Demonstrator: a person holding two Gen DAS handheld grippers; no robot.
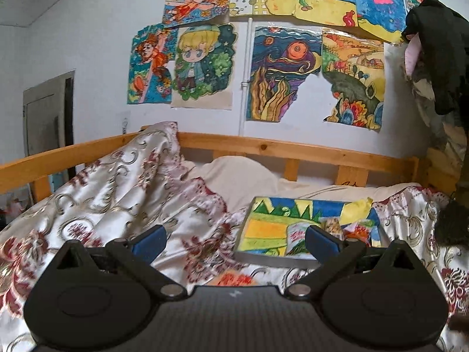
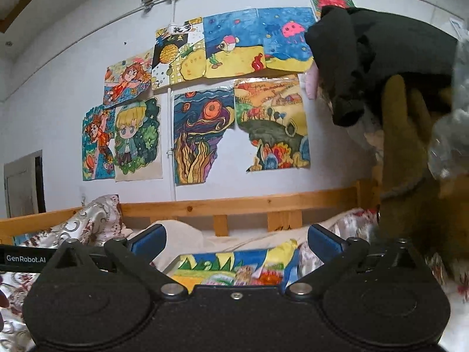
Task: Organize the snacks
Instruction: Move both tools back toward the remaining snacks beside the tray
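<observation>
White wall [image 1: 88, 44] fills most of both views, papered with a cluster of bright children's drawings [image 1: 205, 67]. A thin white pipe [image 1: 244, 82] runs down between them. Grey door [image 1: 48, 114] at far left.

Below the wall: bed [image 1: 263, 148] with a pine rail, covered by a satin bedspread [image 1: 102, 190], white with a maroon and gold floral print, bunched high on the left. A white pillow [image 1: 243, 179] sits against the rail.

On the bedspread, right of centre: a shallow tray [image 1: 272, 256] with a grey rim, its base lined with a colourful crayon drawing. Snack packets [image 1: 331, 227] lie in the tray's right part, several small crinkled wrappers in white, green, red, orange and yellow; print too blurred to read. They overlap each other.

Left view only: an orange-red packet [image 1: 234, 279] lying on the bedspread just in front of the tray, half hidden by the tool body.

Right view only: a black garment [image 2: 366, 61] and an ochre one [image 2: 410, 146] hanging close at right, clear plastic [image 2: 453, 135] at the edge, and a cable duct along the top of the wall.

Left tongs [image 1: 234, 242]: spread wide, nothing between the blue pads, hovering above the bedspread beside the tray.

Right tongs [image 2: 236, 240]: also spread wide and empty, with the tray seen between them.
</observation>
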